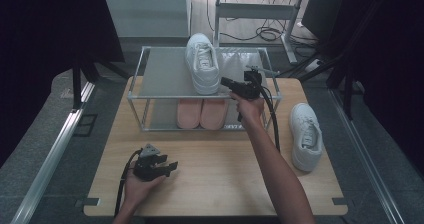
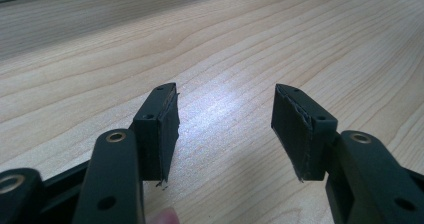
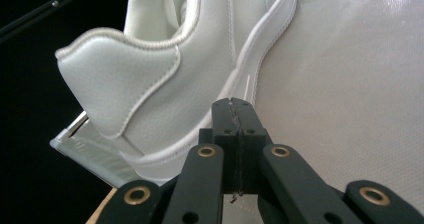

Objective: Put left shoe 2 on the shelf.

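Your right gripper (image 1: 227, 82) is at the top shelf of the metal rack (image 1: 137, 96), just beside the heel of the white shoe on the rack (image 1: 202, 62). In the right gripper view its fingers (image 3: 235, 115) are pressed together with nothing between them, and their tips are at the sole edge of this shoe near the heel; whether they touch it I cannot tell. The shoe stands on the rack's top shelf, toe pointing away from you, with its heel at the front edge of the shelf.

On the lower shelf of the rack, under this shoe, stands a pair of pink shoes (image 1: 202, 113). A second white shoe (image 1: 305, 135) lies on the counter (image 1: 210, 179), to the right of the rack and well apart from it.

Your left gripper (image 1: 172, 166) rests low over the counter in front of the rack, near your edge. Its fingers (image 2: 160, 129) are wide apart and nothing is between them, only the wooden surface below.
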`<act>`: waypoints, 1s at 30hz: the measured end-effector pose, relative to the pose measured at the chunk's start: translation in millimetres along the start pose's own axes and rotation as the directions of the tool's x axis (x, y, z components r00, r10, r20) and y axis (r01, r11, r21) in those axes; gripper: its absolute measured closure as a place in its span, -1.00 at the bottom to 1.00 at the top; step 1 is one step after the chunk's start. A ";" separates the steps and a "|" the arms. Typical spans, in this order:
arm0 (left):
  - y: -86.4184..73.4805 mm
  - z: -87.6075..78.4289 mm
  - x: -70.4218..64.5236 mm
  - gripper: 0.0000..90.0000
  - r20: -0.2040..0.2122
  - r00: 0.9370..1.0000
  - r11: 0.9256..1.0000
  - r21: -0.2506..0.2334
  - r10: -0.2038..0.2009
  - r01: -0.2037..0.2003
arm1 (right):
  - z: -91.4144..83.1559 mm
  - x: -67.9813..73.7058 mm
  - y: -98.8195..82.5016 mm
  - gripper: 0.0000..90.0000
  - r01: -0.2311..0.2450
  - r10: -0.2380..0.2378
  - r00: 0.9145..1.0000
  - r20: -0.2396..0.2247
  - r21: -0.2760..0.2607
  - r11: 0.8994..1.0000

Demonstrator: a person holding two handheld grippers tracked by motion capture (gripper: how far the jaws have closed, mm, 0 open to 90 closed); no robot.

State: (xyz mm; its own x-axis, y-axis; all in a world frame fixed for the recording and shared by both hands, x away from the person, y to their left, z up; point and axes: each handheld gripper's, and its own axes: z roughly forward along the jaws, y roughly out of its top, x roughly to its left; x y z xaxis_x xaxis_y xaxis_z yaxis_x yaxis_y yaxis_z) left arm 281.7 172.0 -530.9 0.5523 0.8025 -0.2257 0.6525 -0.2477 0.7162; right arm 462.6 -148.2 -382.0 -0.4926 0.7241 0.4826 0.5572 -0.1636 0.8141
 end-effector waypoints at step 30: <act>-0.9 3.5 -1.1 0.00 0.003 1.000 1.000 0.008 -0.001 0.001 | 23.7 33.1 -14.1 0.99 0.000 0.002 0.998 -0.061 0.027 1.000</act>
State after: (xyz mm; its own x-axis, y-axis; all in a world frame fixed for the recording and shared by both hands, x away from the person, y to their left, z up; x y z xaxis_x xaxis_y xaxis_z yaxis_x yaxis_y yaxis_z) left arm 282.4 169.4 -533.6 0.5534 0.8010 -0.2283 0.6572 -0.2517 0.7104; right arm 454.3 -106.0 -385.2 -0.5315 0.6815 0.5031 0.5755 -0.1454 0.8048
